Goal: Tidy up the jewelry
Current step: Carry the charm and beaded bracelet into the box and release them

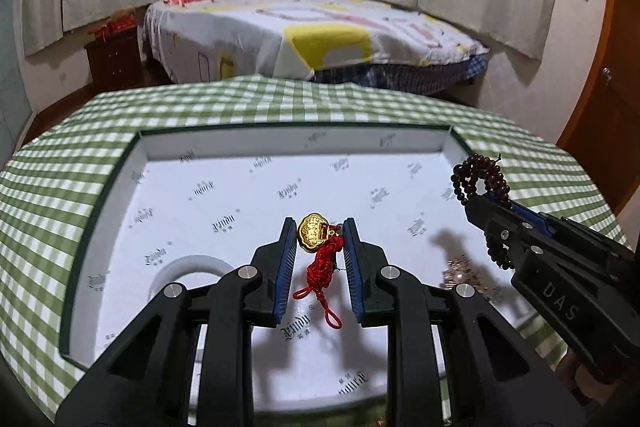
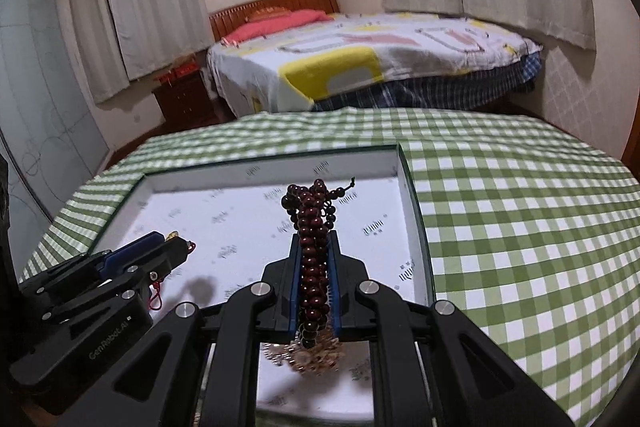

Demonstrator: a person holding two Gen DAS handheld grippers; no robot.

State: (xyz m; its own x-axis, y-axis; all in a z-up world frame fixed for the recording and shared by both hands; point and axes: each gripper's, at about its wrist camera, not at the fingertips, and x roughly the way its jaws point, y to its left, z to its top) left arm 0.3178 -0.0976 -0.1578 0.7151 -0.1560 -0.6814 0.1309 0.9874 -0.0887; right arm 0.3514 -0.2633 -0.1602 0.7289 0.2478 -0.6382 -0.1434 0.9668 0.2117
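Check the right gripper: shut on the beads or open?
Shut. The right gripper has its jaws pressed against both sides of the dark red wooden bead strand, held above the white shallow box.

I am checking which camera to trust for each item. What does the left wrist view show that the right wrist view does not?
Only the left wrist view shows the gold pendant on its red cord, between the left tongs. Only the right wrist view shows the dark bead string clamped along the right tongs, and the glass door at left. Both show the white box, the green checked cloth and the bed.
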